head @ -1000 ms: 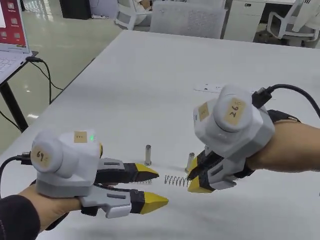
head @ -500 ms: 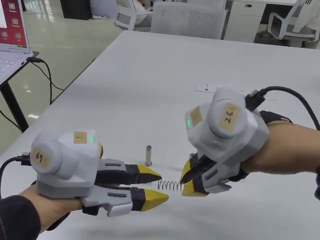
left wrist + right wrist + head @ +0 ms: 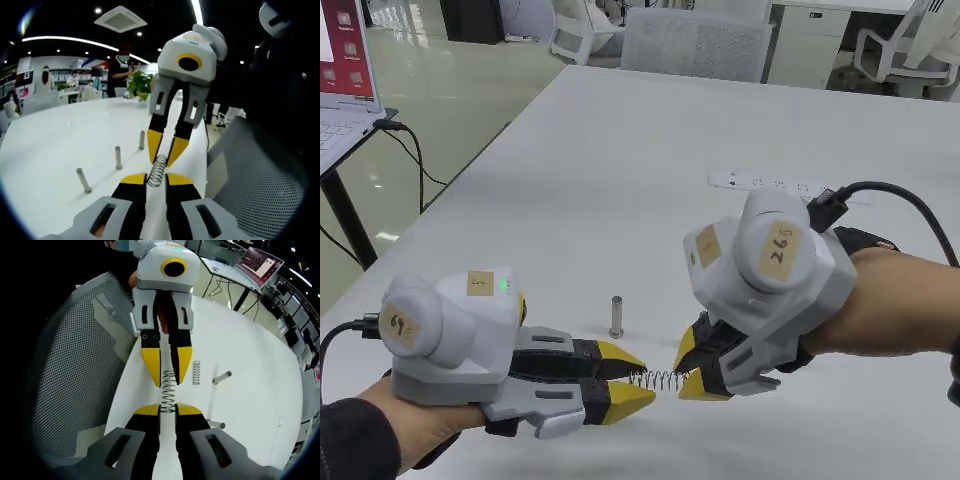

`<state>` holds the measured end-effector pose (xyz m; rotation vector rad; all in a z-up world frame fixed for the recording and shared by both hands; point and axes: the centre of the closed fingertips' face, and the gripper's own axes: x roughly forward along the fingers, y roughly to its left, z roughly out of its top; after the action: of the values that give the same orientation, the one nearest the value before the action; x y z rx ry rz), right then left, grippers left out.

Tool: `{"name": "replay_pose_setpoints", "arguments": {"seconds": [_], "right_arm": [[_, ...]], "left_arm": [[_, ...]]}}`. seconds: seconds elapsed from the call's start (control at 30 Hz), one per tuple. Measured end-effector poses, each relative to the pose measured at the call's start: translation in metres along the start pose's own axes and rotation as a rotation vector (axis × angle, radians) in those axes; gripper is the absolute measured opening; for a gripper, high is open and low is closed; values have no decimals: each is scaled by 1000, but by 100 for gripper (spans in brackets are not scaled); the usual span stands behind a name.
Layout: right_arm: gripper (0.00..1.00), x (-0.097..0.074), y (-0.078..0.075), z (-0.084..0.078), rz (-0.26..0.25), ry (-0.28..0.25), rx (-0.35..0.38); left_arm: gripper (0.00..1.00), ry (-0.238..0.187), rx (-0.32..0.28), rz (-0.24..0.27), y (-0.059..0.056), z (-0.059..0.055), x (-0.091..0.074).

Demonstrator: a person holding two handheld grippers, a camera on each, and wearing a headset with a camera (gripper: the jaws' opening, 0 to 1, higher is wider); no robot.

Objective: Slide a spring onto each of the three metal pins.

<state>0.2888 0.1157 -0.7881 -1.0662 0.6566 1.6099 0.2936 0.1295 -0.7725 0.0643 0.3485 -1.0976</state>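
A thin metal spring (image 3: 658, 379) hangs level just above the white table, between my two grippers. My right gripper (image 3: 684, 371) is shut on its right end. My left gripper (image 3: 642, 377) faces it tip to tip, and its yellow jaws pinch the spring's other end. In the left gripper view the spring (image 3: 159, 168) runs from my left gripper (image 3: 156, 179) to my right gripper (image 3: 166, 148). Three upright metal pins (image 3: 118, 157) stand bare in a row to the left. One pin (image 3: 616, 316) stands just behind the spring. A second spring (image 3: 196, 372) lies on the table near a pin (image 3: 221, 377).
A white power strip (image 3: 770, 184) lies further back on the table (image 3: 620, 180). A laptop (image 3: 340, 60) sits on a side desk at the left, with cables hanging from it. Office chairs stand beyond the far edge. A grey mesh chair (image 3: 80, 355) is close to the near edge.
My right gripper has carried the spring to the left, to the left gripper's tips. The left jaws have narrowed onto the spring's end. Two pins are now hidden behind the right gripper.
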Motion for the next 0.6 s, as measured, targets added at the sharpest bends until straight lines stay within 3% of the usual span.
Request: {"name": "replay_pose_setpoints", "arguments": {"seconds": [0.4, 0.6], "right_arm": [[8, -2, 0, 1, -13, -4, -21], [8, -2, -2, 3, -20, -14, 4]], "left_arm": [[4, 1, 0, -2, 0, -1, 0], [4, -6, -6, -1, 1, 1, -2]]}}
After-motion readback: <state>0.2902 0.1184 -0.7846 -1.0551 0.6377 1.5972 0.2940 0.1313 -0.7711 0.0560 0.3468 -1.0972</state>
